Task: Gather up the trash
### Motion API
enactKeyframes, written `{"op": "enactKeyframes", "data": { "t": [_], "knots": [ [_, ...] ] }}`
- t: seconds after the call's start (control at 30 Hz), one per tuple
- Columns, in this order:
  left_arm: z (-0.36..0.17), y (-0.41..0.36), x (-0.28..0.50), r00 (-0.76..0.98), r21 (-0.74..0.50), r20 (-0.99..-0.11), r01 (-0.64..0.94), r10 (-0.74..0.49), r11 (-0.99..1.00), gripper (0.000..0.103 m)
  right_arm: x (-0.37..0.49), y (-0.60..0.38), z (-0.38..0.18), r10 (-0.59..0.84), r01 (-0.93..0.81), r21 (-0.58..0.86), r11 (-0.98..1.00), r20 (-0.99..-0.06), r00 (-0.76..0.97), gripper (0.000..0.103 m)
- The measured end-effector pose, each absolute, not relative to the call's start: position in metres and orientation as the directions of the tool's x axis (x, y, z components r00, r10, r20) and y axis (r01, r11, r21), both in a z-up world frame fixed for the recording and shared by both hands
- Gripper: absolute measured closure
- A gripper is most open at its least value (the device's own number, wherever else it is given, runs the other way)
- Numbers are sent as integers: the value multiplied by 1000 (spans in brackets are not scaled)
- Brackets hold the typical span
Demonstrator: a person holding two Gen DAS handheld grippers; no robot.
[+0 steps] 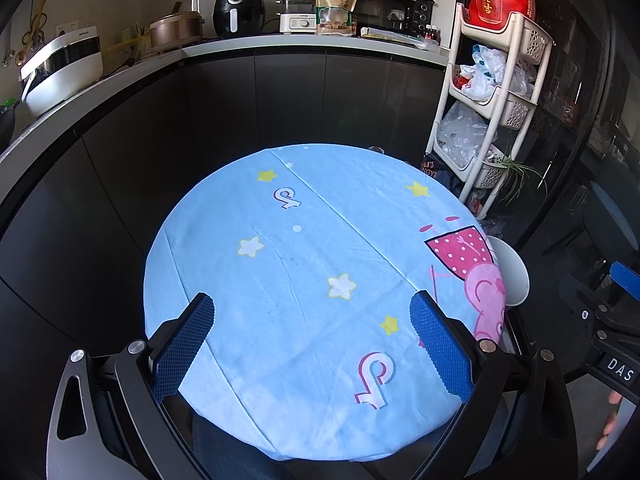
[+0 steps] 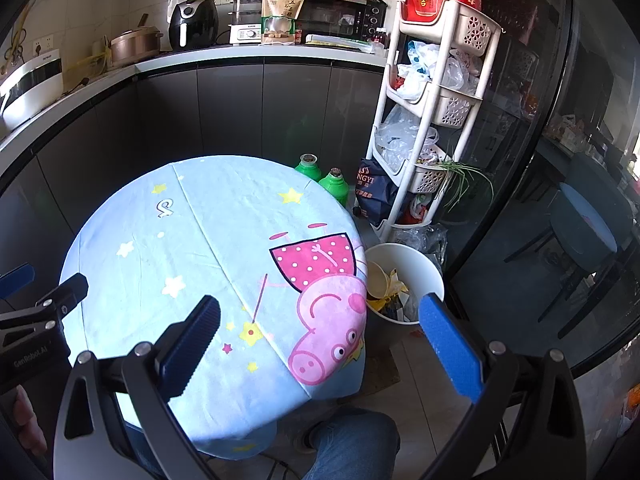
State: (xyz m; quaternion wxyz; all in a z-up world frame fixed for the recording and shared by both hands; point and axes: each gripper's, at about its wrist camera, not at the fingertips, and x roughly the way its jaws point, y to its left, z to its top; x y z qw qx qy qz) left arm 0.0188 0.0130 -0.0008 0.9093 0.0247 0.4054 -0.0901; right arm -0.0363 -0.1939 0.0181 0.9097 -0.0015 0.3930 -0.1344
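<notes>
Both claws hung wide apart, holding nothing: left claw (image 1: 312, 304) over the blue cloth (image 1: 304, 264) on the round desk, right claw (image 2: 320, 312) at its right edge. Trash (image 2: 390, 292) sat in the white bin (image 2: 424, 268) on the floor just beside the desk.

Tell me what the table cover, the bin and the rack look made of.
Cover: soft printed fabric, matte, with fold creases and draped edges. Bin: likely plastic, smooth plain white wall. Rack: probably moulded plastic, cream, with patterned cut-out baskets on tube legs.
</notes>
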Motion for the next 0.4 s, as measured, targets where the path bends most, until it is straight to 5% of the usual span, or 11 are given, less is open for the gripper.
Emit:
{"op": "enactKeyframes", "data": {
  "t": [0.4],
  "knots": [
    [2, 14, 18, 654, -26, -745, 173, -135, 985, 8, -34, -193, 13, -234, 231, -104, 967, -717, 657, 3]
  ]
}}
